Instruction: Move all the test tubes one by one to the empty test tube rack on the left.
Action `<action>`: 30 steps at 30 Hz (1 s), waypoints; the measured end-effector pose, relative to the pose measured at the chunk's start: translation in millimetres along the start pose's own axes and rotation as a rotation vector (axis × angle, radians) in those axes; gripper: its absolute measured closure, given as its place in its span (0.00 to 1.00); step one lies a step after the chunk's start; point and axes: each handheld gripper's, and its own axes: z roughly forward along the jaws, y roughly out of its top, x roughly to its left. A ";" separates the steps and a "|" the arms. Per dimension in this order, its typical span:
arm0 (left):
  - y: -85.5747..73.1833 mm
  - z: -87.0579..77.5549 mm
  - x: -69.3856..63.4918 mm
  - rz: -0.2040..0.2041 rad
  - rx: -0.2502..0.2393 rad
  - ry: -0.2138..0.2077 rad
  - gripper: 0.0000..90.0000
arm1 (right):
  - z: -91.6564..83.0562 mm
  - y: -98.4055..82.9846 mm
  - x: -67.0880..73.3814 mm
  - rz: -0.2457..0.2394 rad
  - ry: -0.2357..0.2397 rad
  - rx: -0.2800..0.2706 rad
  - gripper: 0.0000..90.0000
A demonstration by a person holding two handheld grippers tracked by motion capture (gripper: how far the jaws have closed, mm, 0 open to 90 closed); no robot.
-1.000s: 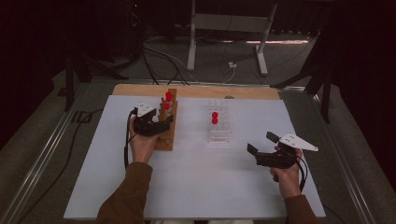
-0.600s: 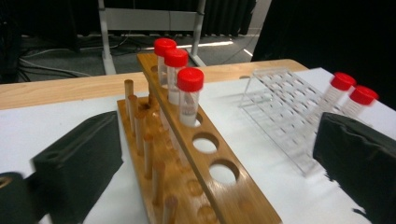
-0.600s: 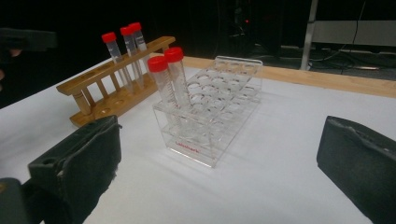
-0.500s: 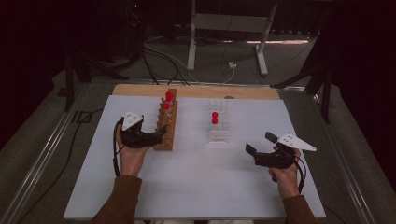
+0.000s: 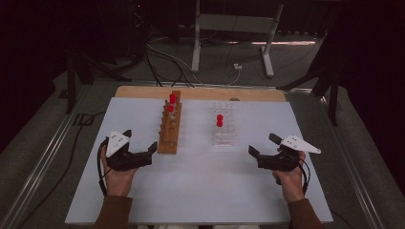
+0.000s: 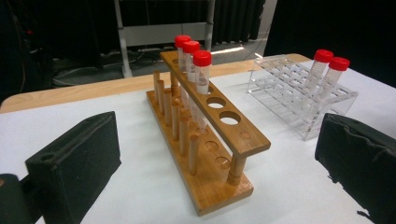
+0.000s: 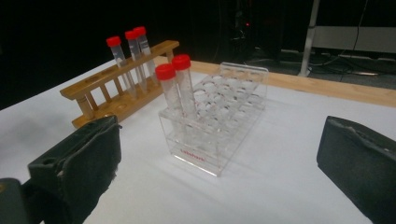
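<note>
1. On the white desk (image 5: 200, 191), at roughly eleven o'clock from the person, stands a wooden rack (image 6: 205, 140) holding three red-capped tubes (image 6: 201, 70) upright in its far holes, so each can be lifted straight up.
2. At about one o'clock sits a clear plastic rack (image 7: 219, 121) with two more tubes (image 7: 175, 88) (near corner, side by side).
3. Left claw (image 5: 154, 149) sits just beside the wooden rack's near end; its jaws have just been opening and now stand wide with nothing between them.
4. Right claw (image 5: 252, 152) hangs wide open, empty, near the plastic rack.
5. Nothing blocks either rack; cables and a metal stand lie beyond the desk.
</note>
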 end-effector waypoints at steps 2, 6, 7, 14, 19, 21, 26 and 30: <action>-3.0 -2.9 0.1 -0.004 -0.005 -0.003 0.01 | 1.2 3.6 2.2 -0.003 0.004 -0.003 0.00; -5.3 -6.2 2.6 -0.015 -0.011 -0.006 0.01 | 3.7 12.8 7.6 -0.014 0.013 -0.018 0.00; -5.6 -7.3 3.1 -0.017 -0.016 -0.007 0.01 | 4.4 15.0 8.8 -0.010 0.014 -0.022 0.00; -8.7 -16.0 6.4 -0.031 -0.030 0.021 0.01 | 20.3 28.4 18.8 -0.035 0.016 -0.007 0.00; -13.3 -17.7 13.0 -0.049 -0.031 0.039 0.01 | 37.3 36.5 26.4 -0.041 0.021 0.008 0.00; -13.7 -17.5 14.2 -0.052 -0.031 0.040 0.01 | 44.9 38.3 29.5 -0.045 0.020 0.020 0.00; -14.8 -17.4 14.1 -0.054 -0.031 0.049 0.01 | 63.1 39.1 36.4 -0.053 0.012 0.042 0.05; -15.8 -16.2 14.4 -0.057 -0.027 0.056 0.01 | 76.1 38.6 40.8 -0.053 0.001 0.049 0.07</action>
